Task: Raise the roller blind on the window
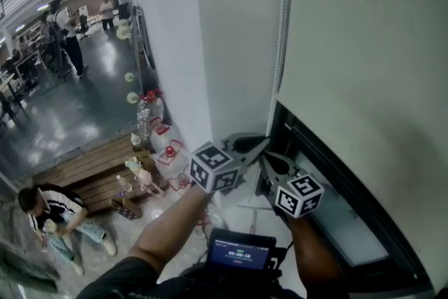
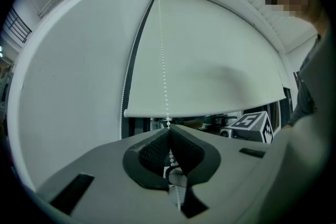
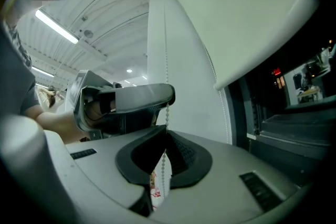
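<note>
Left tongs (image 2: 169, 134) and right tongs (image 3: 165, 136) are each clamped shut on the chain (image 2: 162, 60). It runs up to 12 o'clock, along the half-lowered blind (image 2: 210, 55).

roller blind (image 2: 210, 60): matt smooth cloth | bead chain (image 2: 163, 71): plastic | left tongs (image 2: 169, 129): matt plastic | floor (image 1: 70, 115): glossy

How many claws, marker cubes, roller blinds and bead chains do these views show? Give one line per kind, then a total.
Claws: 2, the left claw and the right claw, both shut on the bead chain
Marker cubes: 2
Roller blind: 1
Bead chain: 1
Total: 6
</note>
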A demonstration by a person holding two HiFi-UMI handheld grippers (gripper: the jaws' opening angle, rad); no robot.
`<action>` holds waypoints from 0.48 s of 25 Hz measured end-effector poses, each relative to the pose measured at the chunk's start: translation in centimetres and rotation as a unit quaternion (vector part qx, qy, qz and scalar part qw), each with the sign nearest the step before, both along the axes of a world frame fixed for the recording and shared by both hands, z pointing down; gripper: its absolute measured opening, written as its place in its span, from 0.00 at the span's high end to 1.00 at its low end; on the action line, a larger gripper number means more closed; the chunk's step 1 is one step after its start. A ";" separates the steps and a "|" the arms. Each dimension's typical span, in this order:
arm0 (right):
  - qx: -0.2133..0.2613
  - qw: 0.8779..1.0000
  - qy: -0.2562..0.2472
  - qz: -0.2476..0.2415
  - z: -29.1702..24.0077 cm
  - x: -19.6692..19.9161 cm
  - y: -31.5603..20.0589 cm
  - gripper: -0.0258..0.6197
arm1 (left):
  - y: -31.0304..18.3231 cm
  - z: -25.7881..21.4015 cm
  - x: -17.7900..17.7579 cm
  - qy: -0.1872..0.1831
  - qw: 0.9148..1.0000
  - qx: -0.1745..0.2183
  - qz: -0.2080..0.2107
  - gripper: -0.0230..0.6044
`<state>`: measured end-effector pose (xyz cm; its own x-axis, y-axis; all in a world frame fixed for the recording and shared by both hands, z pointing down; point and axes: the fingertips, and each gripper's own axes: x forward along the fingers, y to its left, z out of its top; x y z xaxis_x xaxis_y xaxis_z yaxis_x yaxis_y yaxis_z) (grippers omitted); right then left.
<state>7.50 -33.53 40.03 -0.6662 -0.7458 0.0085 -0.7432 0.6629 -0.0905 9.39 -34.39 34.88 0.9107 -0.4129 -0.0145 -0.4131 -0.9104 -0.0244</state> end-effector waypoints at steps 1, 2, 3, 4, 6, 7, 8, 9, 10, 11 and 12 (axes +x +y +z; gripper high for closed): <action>-0.003 1.000 0.002 0.001 0.4 0.1 0.0 0.96 | 0.1 0.3 0.1 -0.004 1.000 -0.001 0.000 0.97; -0.008 1.000 0.004 0.002 0.9 0.1 -0.1 0.96 | 0.1 0.7 0.2 -0.009 1.000 -0.002 0.000 0.97; -0.014 1.000 0.006 0.002 1.4 0.2 -0.1 0.96 | 0.2 1.1 0.3 -0.014 1.000 -0.003 -0.001 0.97; -0.022 1.000 0.009 0.002 2.1 0.2 -0.1 0.96 | 0.2 1.7 0.3 -0.019 1.000 -0.005 -0.002 0.97; -0.040 0.999 0.014 0.000 3.7 0.0 0.1 0.96 | 0.2 3.4 0.3 -0.032 0.999 -0.016 -0.004 0.97; -0.050 0.999 0.017 -0.001 4.6 -0.1 0.2 0.96 | 0.3 4.5 0.3 -0.038 0.999 -0.024 -0.005 0.97; -0.061 0.998 0.019 -0.002 5.5 -0.1 0.3 0.96 | 0.4 5.6 0.2 -0.043 0.999 -0.032 -0.005 0.97; -0.070 0.997 0.019 -0.003 6.4 -0.2 0.4 0.96 | 0.6 6.6 0.2 -0.044 0.998 -0.040 -0.005 0.97; -0.078 0.997 0.019 -0.003 7.0 -0.1 0.6 0.96 | 0.7 7.3 0.3 -0.042 0.998 -0.047 -0.005 0.97; -0.082 0.996 0.020 -0.002 7.5 0.0 0.8 0.96 | 0.9 7.8 0.3 -0.039 0.998 -0.053 -0.005 0.97; -0.082 0.996 0.024 -0.001 7.8 0.1 1.0 0.96 | 1.0 8.0 0.3 -0.036 0.998 -0.056 -0.004 0.97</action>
